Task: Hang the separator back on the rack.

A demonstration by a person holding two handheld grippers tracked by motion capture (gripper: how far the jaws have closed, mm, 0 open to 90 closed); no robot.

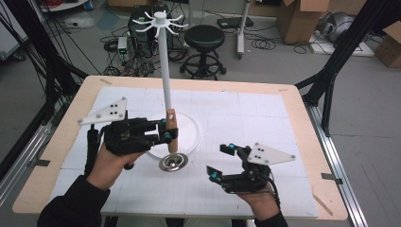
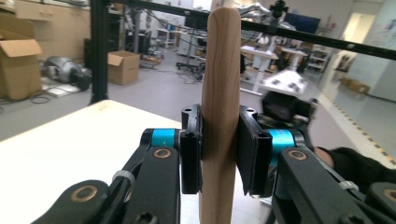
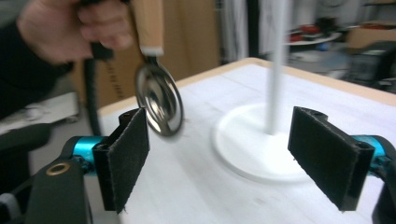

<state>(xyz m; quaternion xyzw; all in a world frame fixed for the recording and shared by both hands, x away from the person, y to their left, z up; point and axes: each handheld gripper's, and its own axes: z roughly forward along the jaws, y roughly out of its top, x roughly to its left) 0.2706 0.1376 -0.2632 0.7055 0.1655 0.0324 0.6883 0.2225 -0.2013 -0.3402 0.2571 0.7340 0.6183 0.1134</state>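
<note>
Wooden-handled and steel-bowled, one ladle [image 1: 172, 142] hangs upright in the left gripper [image 1: 166, 131], whose two pads pinch its handle, the bowl just above the table [image 1: 246, 113] beside the single white rack [image 1: 163, 71]. The right gripper [image 1: 221, 162] stands spread and empty, near the ladle; its blurred view suggests two bare pads.
</note>
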